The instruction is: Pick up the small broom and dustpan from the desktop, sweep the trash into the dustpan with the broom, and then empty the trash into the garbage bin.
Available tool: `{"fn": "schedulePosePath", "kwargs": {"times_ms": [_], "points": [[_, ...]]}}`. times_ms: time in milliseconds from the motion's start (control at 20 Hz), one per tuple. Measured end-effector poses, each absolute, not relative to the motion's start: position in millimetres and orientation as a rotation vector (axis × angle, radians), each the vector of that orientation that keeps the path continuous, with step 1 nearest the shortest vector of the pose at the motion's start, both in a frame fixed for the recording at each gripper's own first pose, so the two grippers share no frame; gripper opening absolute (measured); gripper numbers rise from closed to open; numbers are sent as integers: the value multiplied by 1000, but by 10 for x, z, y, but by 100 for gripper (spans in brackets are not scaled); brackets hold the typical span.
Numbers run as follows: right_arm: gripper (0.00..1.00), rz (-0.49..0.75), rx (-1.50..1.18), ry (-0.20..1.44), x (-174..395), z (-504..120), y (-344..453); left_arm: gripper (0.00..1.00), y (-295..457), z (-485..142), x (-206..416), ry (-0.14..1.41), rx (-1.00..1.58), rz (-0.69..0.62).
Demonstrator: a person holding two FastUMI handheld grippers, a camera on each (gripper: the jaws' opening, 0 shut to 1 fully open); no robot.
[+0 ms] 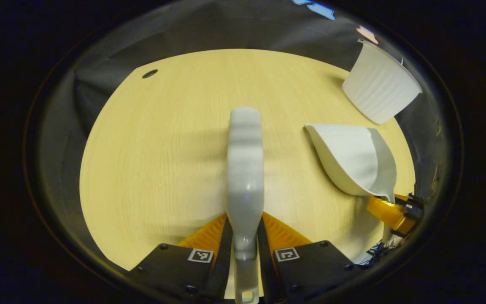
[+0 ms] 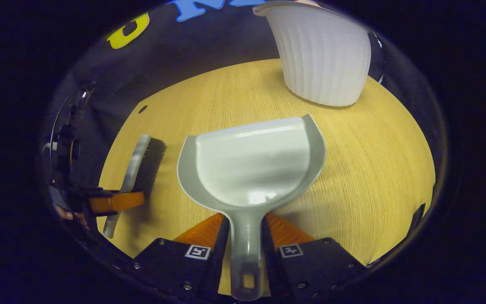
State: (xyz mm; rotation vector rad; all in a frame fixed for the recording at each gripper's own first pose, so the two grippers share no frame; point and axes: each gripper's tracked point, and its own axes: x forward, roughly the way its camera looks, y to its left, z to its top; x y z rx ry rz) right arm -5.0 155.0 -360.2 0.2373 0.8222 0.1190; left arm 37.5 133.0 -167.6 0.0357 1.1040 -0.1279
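Both cameras ride low and close over the table (image 1: 150,160), facing forward along their own grippers. The left gripper view looks across from the left, the right gripper view from the right; both share the bin (image 2: 323,55).

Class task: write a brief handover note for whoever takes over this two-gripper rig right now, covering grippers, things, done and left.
Left gripper: shut on the small grey plastic broom, held over the pale wooden desktop.
Right gripper: shut on the light grey plastic dustpan by its handle.
White ribbed plastic garbage bin: on the desktop beyond the dustpan.
Done: both tools picked up. The pan looks empty; I see no trash on the desktop.
Left: check for trash, sweep, empty into the bin.
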Motion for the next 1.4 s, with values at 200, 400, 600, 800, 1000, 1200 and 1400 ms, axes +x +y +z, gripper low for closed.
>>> {"fn": "schedulePosePath", "kwargs": {"times_ms": [200,400,600,800,1000,1200,1400], "points": [[72,120,230,803,-65,-3490,1515,50,1140,-1801,329,1080,49,-135],[91,96,225,765,-108,-3305,1444,81,1047,-1909,236,1048,32,-155],[98,59,200,703,-115,-3071,1340,98,1010,-1879,274,988,13,-179],[98,10,135,570,-106,-2639,1226,96,982,-1501,366,852,2,-217],[98,-29,40,401,-97,-2149,1121,97,963,-935,490,643,-26,-240],[98,-26,14,250,-127,-1741,1111,97,958,-644,476,451,-71,-237],[98,-1,-21,102,-219,-1276,1028,96,1098,-452,361,256,-56,-208]]}}
